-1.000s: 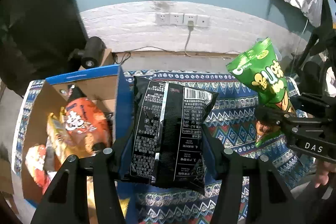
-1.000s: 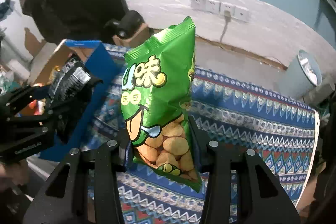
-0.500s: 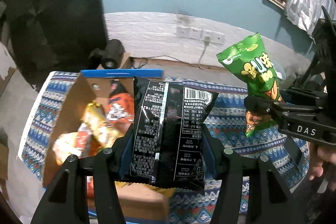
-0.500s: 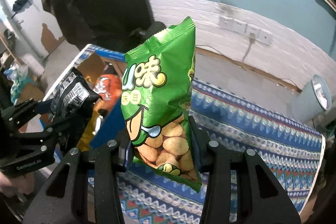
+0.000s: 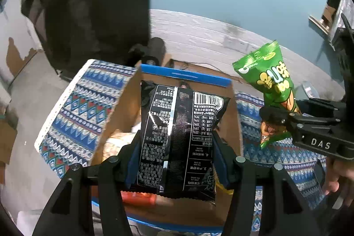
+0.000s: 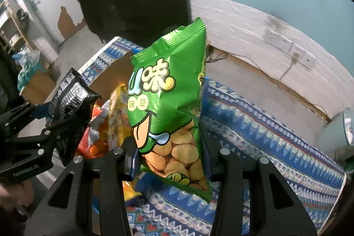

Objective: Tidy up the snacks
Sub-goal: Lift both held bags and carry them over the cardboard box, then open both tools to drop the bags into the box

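Left wrist view shows a patterned woven cloth (image 5: 73, 107) spread wide, its white border running along the left edge. On it sits an open cardboard box (image 5: 124, 103) with blue outer rims, walls plain brown; crinkly snack packs (image 6: 117, 116) part-fill it. Bare cloth stretches right of the box toward the far right edge. The left gripper (image 5: 174, 160) clamps the lower part of a glossy black snack bag (image 5: 179, 136), upright over the box opening. The right gripper (image 6: 170, 154) pinches a shiny green snack bag (image 6: 170, 90) by its lower half, above the cloth just beside the box's right wall, crimped top seal upward.
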Available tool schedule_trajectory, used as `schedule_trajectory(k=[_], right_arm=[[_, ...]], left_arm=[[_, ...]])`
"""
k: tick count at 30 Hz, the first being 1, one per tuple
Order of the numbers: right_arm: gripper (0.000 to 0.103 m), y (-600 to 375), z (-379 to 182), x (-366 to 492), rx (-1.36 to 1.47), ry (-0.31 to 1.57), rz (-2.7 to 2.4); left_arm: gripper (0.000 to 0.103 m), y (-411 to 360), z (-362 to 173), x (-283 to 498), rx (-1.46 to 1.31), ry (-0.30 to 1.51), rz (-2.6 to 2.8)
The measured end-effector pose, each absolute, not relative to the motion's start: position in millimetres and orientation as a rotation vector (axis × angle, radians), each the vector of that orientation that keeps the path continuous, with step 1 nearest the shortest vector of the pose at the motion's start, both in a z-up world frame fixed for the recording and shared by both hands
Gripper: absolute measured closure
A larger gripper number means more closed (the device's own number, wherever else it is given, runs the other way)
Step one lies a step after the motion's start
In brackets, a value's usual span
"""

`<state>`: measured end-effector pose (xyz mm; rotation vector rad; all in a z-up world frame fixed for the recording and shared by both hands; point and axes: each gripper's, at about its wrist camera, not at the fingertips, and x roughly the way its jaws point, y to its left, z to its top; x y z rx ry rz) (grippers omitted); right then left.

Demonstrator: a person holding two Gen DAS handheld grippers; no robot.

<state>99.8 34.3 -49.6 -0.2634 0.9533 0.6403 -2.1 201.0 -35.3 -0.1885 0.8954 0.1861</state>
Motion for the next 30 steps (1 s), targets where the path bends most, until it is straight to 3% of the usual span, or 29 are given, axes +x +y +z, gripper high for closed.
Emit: schedule_trajectory(k=[15, 20, 30], right_arm=[[0.056, 93.8, -71.2, 117.6, -0.315, 0.977, 0.707], [0.045, 93.1, -69.1, 115.8, -0.315, 0.959, 0.712], [0.036, 64.4, -46.0, 104.9, -0.258, 0.925, 0.708]], left_arm=[[0.044, 235.8, -48.4, -2.8, -0.244, 0.921, 0.277], [0.027, 236.2, -48.5, -2.6, -0.234, 0.922, 0.285], [0.022, 227.8, -41.9, -10.1, -0.195, 0.937, 0.285]])
